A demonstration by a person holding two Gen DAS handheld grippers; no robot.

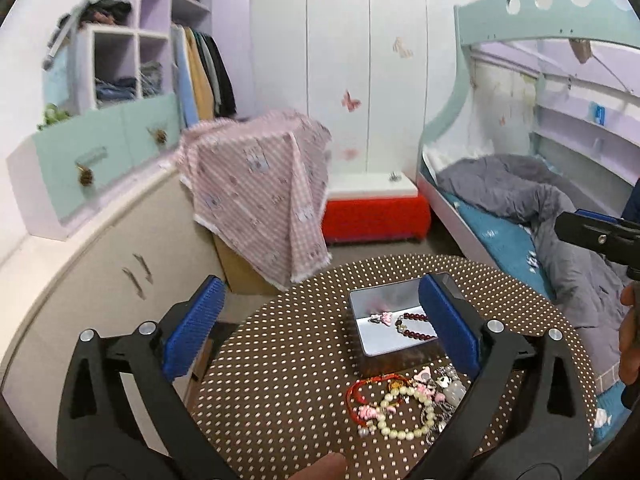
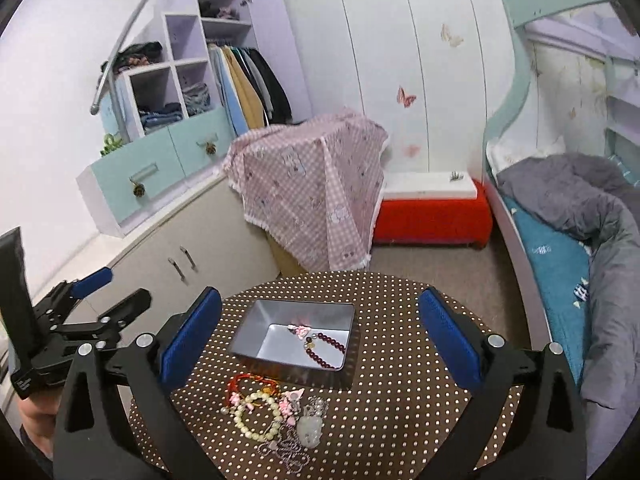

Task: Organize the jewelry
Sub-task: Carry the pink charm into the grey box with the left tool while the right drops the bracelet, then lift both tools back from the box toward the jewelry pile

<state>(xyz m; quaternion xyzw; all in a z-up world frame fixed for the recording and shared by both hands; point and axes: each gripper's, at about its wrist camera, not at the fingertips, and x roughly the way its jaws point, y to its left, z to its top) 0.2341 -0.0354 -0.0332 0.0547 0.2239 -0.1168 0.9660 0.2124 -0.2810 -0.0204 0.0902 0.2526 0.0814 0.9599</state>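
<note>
A grey metal tray (image 2: pixel 256 322) (image 1: pixel 362 304) sits on the round brown polka-dot table (image 2: pixel 400 392) (image 1: pixel 280 360). In it lie a dark red bead bracelet (image 2: pixel 326 350) (image 1: pixel 416 326) and a small pink charm (image 2: pixel 300 330) (image 1: pixel 382 318). In front of the tray lies a heap of jewelry: a cream pearl bracelet (image 2: pixel 256 416) (image 1: pixel 404 414), a red cord bracelet (image 2: pixel 244 384) (image 1: pixel 360 394), pink charms and a silver chain (image 2: pixel 292 448). My left gripper (image 1: pixel 320 328) is open and empty above the table. My right gripper (image 2: pixel 320 336) is open and empty, with the tray and heap between its fingers.
A box draped in pink checked cloth (image 2: pixel 312 184) stands behind the table, a red bench (image 2: pixel 432 216) beside it. A bunk bed with a grey duvet (image 2: pixel 580 208) is at the right. Beige cabinets (image 2: pixel 168 264) and a shelf unit line the left wall.
</note>
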